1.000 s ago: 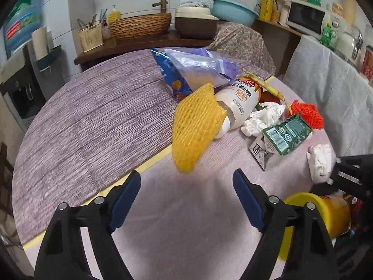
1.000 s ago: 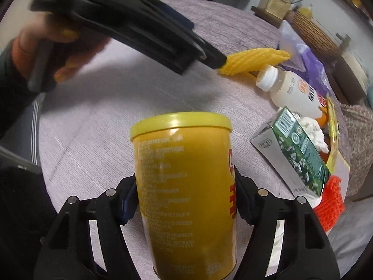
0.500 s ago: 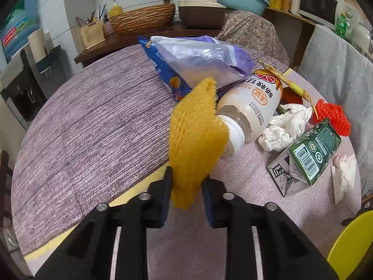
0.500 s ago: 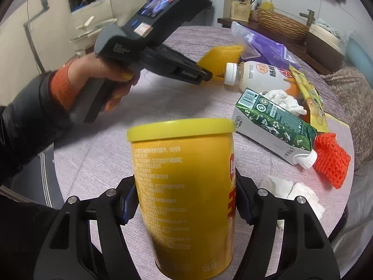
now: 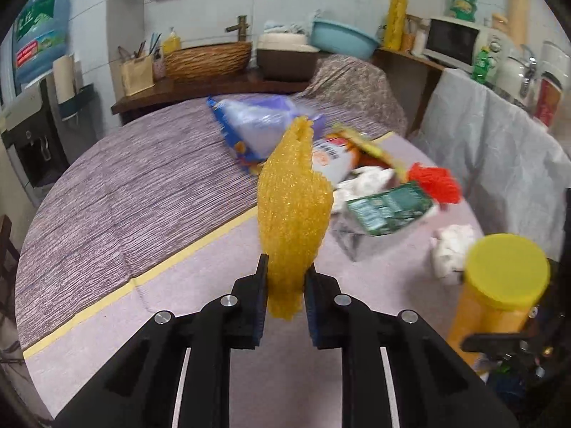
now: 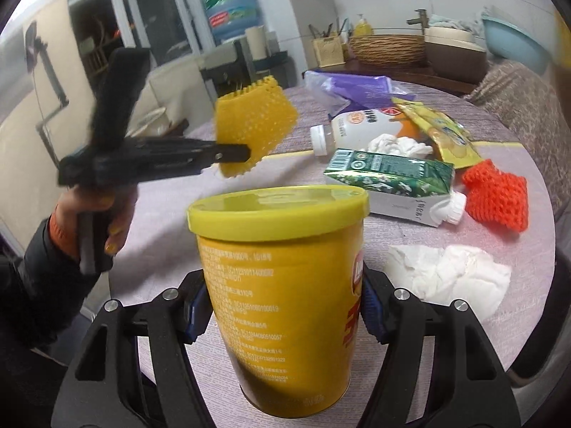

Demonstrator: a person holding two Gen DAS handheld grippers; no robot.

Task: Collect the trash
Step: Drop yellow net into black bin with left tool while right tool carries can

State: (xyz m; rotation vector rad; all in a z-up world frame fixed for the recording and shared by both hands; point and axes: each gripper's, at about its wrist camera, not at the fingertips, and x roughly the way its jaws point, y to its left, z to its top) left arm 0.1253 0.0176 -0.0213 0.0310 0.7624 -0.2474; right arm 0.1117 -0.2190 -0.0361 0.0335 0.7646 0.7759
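My left gripper (image 5: 284, 301) is shut on a yellow foam net sleeve (image 5: 293, 210) and holds it up off the round table (image 5: 117, 192); the sleeve (image 6: 255, 126) also shows in the right wrist view. My right gripper (image 6: 283, 312) is shut on a tall yellow canister (image 6: 285, 296) with a yellow lid, upright, also seen in the left wrist view (image 5: 499, 292). On the table lie a white drink bottle (image 6: 357, 126), a green carton (image 6: 389, 174), a red foam net (image 6: 498, 196), crumpled tissues (image 6: 446, 274), a purple snack bag (image 6: 353, 89) and a yellow wrapper (image 6: 439, 132).
A counter (image 5: 200, 87) behind the table carries a wicker basket (image 5: 207, 59), a brown pot and a blue basin. A cloth-draped surface (image 5: 499, 149) stands at the right with a microwave (image 5: 453, 41) behind. A water dispenser (image 5: 32, 114) stands at the left.
My left gripper closed on the yellow foam sleeve and lifted it off the table, drawing back from the trash pile. My right gripper kept hold of the canister.
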